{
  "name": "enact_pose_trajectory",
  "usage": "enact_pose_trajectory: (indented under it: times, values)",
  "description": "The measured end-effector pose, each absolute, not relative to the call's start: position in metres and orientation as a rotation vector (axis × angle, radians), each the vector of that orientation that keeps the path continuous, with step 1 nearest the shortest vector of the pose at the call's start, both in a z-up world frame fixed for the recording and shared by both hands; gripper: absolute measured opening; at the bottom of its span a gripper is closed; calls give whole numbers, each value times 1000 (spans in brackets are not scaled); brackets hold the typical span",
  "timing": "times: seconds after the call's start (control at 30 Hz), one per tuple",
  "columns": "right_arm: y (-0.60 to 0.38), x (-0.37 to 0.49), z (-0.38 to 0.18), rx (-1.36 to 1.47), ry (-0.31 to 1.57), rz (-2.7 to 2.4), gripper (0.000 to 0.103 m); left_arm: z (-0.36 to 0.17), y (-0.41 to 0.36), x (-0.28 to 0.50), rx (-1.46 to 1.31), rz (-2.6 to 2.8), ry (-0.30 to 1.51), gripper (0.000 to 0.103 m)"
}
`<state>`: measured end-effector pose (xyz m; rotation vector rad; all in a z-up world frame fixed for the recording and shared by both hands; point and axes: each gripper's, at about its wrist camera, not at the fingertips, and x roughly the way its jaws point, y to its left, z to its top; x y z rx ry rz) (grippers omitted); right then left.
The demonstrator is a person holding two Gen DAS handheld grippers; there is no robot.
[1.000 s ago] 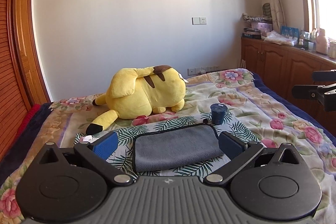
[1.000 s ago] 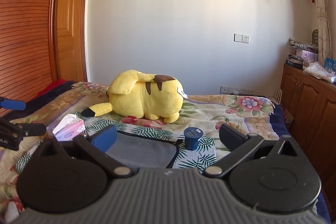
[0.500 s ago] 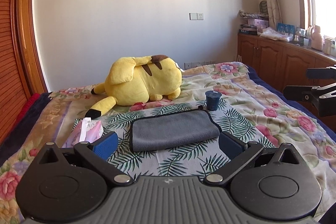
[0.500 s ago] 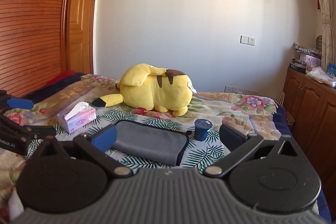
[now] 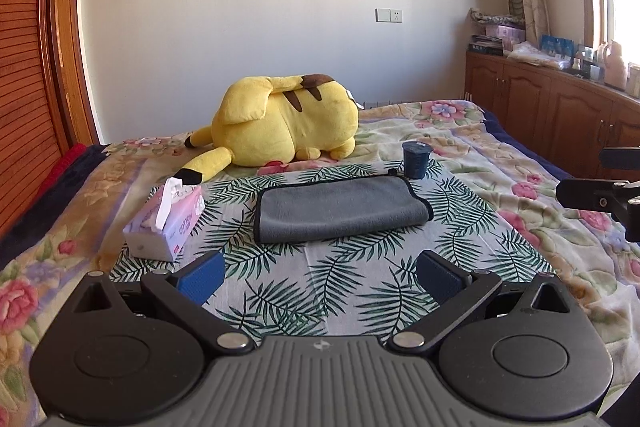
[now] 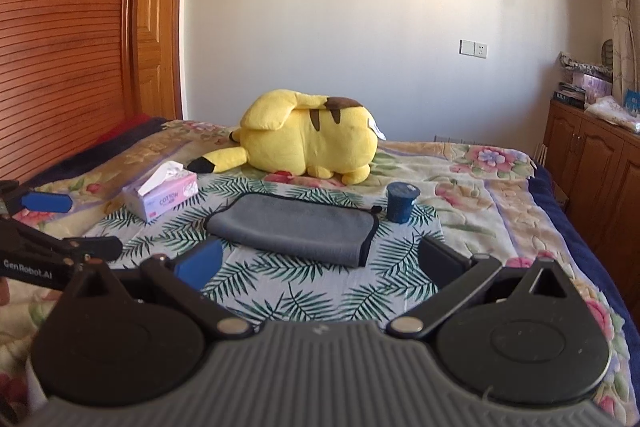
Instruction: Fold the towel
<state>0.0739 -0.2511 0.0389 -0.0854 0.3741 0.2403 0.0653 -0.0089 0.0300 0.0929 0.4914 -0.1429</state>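
A grey towel [image 5: 340, 209] with a dark edge lies folded flat on the leaf-print cloth [image 5: 320, 279] on the bed; it also shows in the right wrist view [image 6: 296, 225]. My left gripper [image 5: 320, 277] is open and empty, held above the cloth short of the towel's near edge. My right gripper [image 6: 318, 259] is open and empty, just short of the towel's near edge. The left gripper also shows at the left edge of the right wrist view [image 6: 68, 223], and the right gripper at the right edge of the left wrist view [image 5: 600, 175].
A yellow plush toy [image 5: 284, 123] lies behind the towel. A dark blue cup [image 5: 416, 159] stands at the towel's far right corner. A pink tissue box [image 5: 166, 223] sits left of the towel. Wooden cabinets [image 5: 560, 107] line the right wall.
Both grippers have drawn back and up from the towel, which now lies farther ahead of the fingers. The tissue box has come into the left wrist view.
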Motion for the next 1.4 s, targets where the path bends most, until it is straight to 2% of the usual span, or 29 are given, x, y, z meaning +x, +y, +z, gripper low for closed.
enact_pose_trajectory:
  times: [0.8,1.4]
  values:
    - [-252,30,10,-44,387,189,103,8,-8,3,70,-126,482,87]
    - [-250,23,-12,-49,394,168,103,-12,0,-4,70,-61,455,87]
